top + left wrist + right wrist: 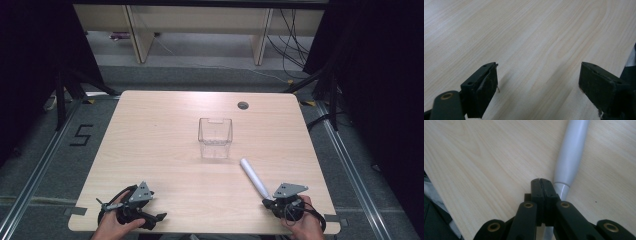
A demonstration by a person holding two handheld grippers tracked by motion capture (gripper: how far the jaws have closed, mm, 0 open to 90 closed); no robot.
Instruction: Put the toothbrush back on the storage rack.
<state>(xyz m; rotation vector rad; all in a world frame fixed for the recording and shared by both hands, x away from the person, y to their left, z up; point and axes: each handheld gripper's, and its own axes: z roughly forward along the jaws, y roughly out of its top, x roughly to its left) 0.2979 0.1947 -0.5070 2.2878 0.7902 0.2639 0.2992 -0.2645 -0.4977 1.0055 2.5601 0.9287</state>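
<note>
The right gripper (541, 181) is seen clenched on nothing, jaws pressed together, with the white plastic tube (571, 157) lying just beside them and running away ahead. The left gripper (537, 82) is held released over bare table (524, 37). Farther ahead stands a clear container (215, 137). The tube is judged light, stiff and slippery; mid-body is best gripped.

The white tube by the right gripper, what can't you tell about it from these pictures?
- White tube: the shut right gripper covers its near end in the right gripper view, so touching or apart is unclear.
- Far end cut off by that view's top edge.
- High view: tube too small to show markings or a cap.
</note>
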